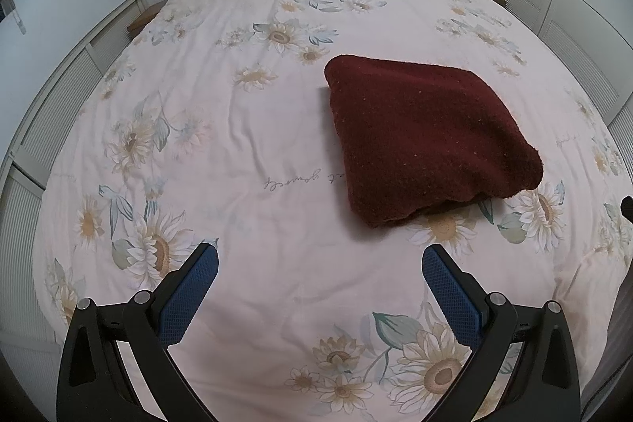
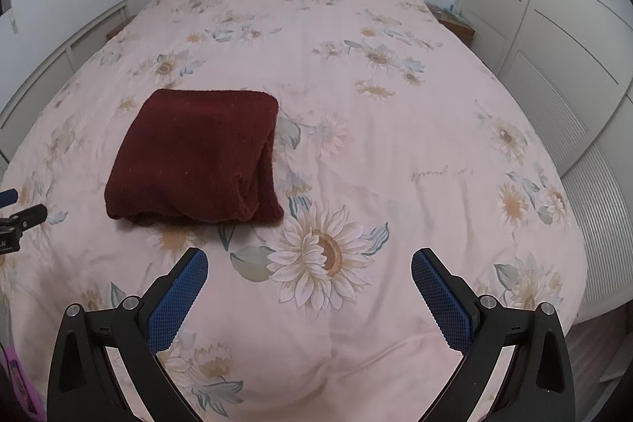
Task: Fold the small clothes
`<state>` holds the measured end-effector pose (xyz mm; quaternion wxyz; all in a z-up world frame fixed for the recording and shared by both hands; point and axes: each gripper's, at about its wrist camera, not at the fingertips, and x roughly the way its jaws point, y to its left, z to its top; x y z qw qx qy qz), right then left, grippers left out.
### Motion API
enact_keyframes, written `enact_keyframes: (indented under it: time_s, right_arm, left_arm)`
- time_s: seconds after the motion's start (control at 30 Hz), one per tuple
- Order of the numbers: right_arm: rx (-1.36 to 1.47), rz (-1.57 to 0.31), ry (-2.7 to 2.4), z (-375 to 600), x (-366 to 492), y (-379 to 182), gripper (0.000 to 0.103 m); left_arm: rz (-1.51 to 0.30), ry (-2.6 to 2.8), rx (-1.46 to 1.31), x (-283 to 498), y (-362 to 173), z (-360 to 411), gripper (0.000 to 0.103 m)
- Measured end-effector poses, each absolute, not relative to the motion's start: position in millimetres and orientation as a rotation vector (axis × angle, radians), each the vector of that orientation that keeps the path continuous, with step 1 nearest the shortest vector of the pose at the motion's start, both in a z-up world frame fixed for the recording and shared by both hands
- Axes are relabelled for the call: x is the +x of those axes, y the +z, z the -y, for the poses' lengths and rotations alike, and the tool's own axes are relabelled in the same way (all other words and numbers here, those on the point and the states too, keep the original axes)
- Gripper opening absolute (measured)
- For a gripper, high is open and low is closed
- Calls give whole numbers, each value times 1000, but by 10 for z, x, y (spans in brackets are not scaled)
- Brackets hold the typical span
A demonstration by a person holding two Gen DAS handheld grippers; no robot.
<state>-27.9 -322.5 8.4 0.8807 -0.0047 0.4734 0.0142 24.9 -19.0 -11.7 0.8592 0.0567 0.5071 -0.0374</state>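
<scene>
Folded maroon knit garment (image 1: 427,141), perhaps a sweater, lies on the floral bedspread (image 1: 245,129); left claw (image 1: 320,256) and right claw (image 2: 309,260) both gape wide, empty, hovering short of it.

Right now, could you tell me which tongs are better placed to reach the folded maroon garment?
Probably neither: the maroon garment lies between the open left tongs and open right tongs, both clear of it.

Folded maroon garment (image 1: 427,141) on floral bedspread (image 1: 237,145), beyond spread, empty left tongs (image 1: 320,256).
</scene>
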Motion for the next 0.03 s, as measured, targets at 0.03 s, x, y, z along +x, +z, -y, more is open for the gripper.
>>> enact_keyframes:
  time_s: [0.03]
  right_arm:
    - [-10,-986,30,3224,-278,84,103]
  left_arm:
    - [-1065,-82,121,252,-114,190,102]
